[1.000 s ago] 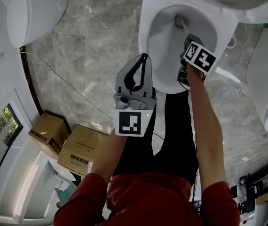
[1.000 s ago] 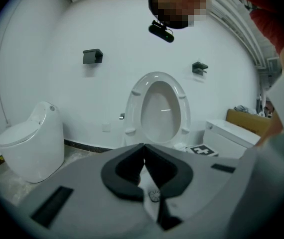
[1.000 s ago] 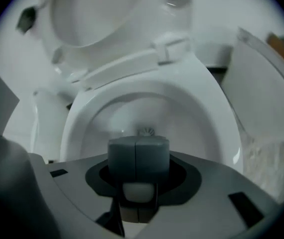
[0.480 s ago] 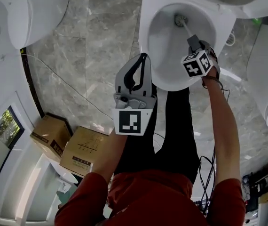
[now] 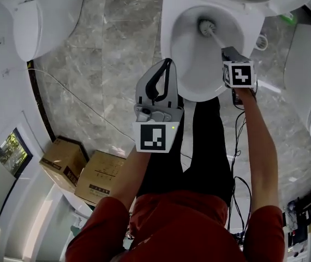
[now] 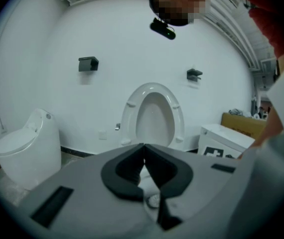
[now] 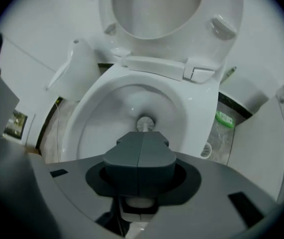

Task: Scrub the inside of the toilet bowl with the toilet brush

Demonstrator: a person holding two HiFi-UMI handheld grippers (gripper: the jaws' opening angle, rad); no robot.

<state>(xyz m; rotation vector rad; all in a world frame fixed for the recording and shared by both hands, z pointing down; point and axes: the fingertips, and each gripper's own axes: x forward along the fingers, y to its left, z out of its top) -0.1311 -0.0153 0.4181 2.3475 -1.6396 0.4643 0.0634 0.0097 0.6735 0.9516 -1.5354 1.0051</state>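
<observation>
Head view: left gripper [image 5: 168, 64] over floor, just beside toilet bowl [image 5: 169, 40] rim, jaws pressed together, nothing between them. Right gripper [image 5: 227, 52] above bowl's right rim, jaws clamped on toilet brush [image 5: 207, 27] handle. Brush head down inside bowl, near back wall. Seat [image 7: 216, 14] raised behind.

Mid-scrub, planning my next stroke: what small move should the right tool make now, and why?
Probably drag the toilet brush along the side wall of the toilet bowl, toward you. The right tool grips its handle, and the head sits at the bowl's far side.
</observation>
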